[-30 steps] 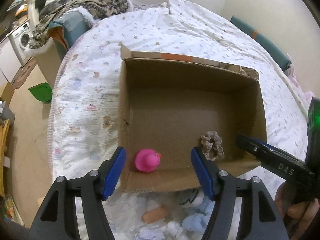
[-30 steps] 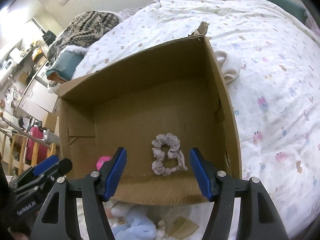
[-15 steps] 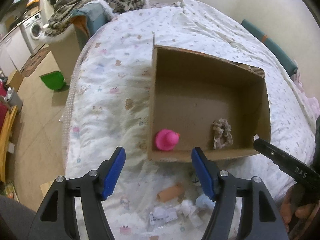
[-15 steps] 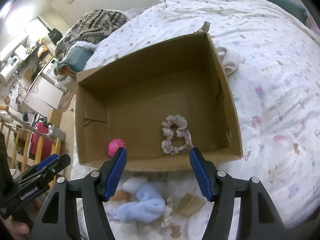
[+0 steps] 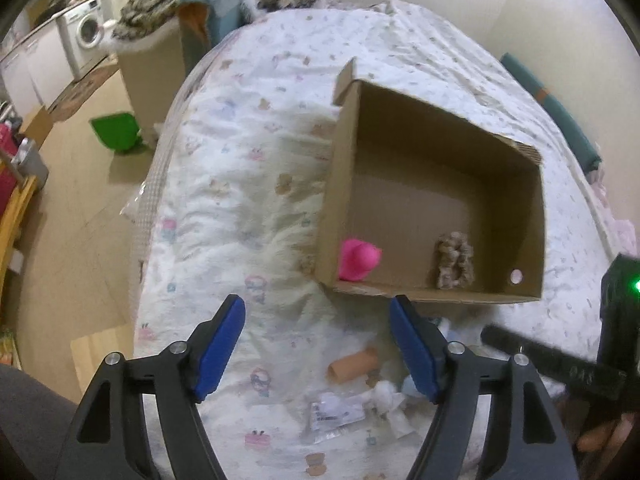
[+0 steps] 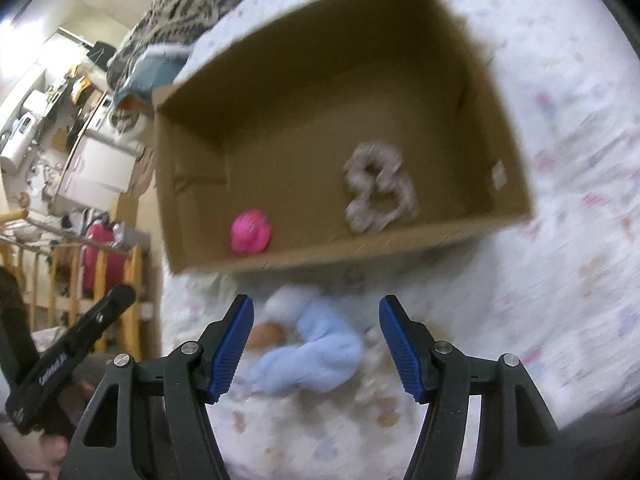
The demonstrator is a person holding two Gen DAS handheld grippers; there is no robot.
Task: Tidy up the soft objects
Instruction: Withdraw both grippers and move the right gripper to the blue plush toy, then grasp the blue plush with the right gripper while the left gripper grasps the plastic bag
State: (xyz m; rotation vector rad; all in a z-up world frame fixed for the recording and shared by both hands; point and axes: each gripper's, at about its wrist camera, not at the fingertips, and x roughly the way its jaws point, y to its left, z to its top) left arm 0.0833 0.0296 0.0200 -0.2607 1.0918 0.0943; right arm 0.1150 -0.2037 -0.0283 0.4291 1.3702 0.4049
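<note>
Just before the brown cardboard box (image 6: 344, 128), the limp pale-blue cloth bundle (image 6: 316, 354) should squash easily mid-body under the wide-open, empty right gripper (image 6: 316, 348), while the empty left gripper (image 5: 318, 346) is opening.

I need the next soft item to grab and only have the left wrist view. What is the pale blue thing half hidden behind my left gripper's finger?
Observer: A light blue cloth, lying loose on the bed just outside the box, by its near wall.
Operator: Is the right gripper holding it?
Observer: No. The right gripper is open above it, with both pads clear of the cloth.
Operator: Anything touching the cloth?
Observer: A white lump sits at its box-side end. The view is too blurred to tell whether it is a separate item.
</note>
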